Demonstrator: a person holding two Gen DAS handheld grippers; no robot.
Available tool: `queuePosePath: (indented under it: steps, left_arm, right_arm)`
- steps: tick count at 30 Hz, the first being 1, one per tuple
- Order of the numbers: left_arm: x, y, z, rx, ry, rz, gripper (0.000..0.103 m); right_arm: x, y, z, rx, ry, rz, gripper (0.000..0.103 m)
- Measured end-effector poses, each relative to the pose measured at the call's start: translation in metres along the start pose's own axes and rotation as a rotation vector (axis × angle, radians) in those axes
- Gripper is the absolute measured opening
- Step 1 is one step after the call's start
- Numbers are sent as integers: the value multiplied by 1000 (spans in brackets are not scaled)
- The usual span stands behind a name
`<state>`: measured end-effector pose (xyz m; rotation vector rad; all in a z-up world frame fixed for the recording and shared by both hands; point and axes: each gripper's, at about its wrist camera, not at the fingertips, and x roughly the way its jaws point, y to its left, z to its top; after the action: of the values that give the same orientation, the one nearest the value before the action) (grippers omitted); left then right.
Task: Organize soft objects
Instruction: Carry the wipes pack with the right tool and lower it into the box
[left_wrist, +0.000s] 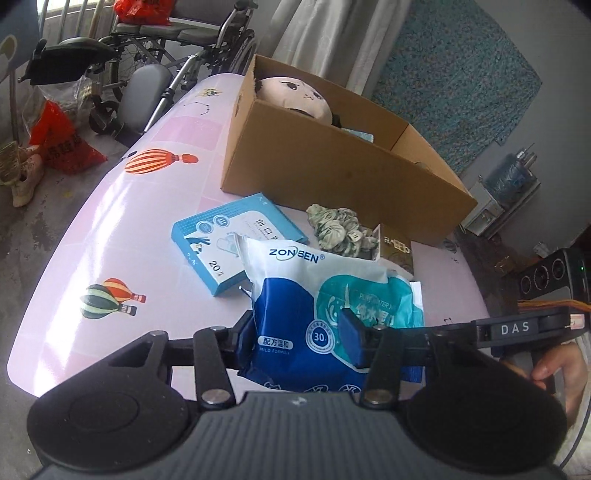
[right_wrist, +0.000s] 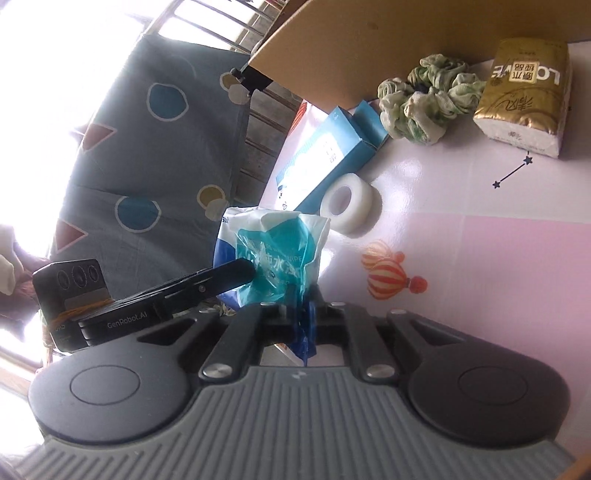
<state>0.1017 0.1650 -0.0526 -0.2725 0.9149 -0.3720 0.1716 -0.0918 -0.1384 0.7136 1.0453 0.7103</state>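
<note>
Both grippers hold one blue and white pack of wet wipes (left_wrist: 325, 295) above the pink table. My left gripper (left_wrist: 299, 328) is shut on its lower part. My right gripper (right_wrist: 301, 299) is shut on the pack's edge (right_wrist: 273, 254); it shows at the right in the left wrist view (left_wrist: 517, 328). A green and white scrunchie (left_wrist: 338, 227) (right_wrist: 428, 99) and a gold tissue pack (left_wrist: 397, 249) (right_wrist: 524, 88) lie near the open cardboard box (left_wrist: 332, 162), which holds a doll (left_wrist: 295, 96).
A blue mask box (left_wrist: 229, 240) (right_wrist: 325, 155) lies left of the wipes. A white tape roll (right_wrist: 351, 203) sits beside it. The pink table (left_wrist: 110, 221) has balloon prints. A wheelchair (left_wrist: 155, 55) and red bags (left_wrist: 62, 144) stand beyond its far left edge.
</note>
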Motion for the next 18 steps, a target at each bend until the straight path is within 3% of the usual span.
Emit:
queuePosePath:
  steps: [5, 9, 14, 18]
  left_arm:
    - [-4, -43, 22, 78, -45, -93, 49]
    - [2, -81, 62, 145, -94, -172, 49]
    - [35, -120, 140, 182, -108, -240, 49]
    - [94, -149, 210, 239, -69, -203, 52]
  right_arm:
    - [-66, 15, 13, -97, -111, -41, 5]
    - [-123, 27, 50, -141, -221, -90, 5]
    - [-169, 39, 137, -215, -336, -206, 6]
    - [-171, 25, 227, -219, -343, -345, 6]
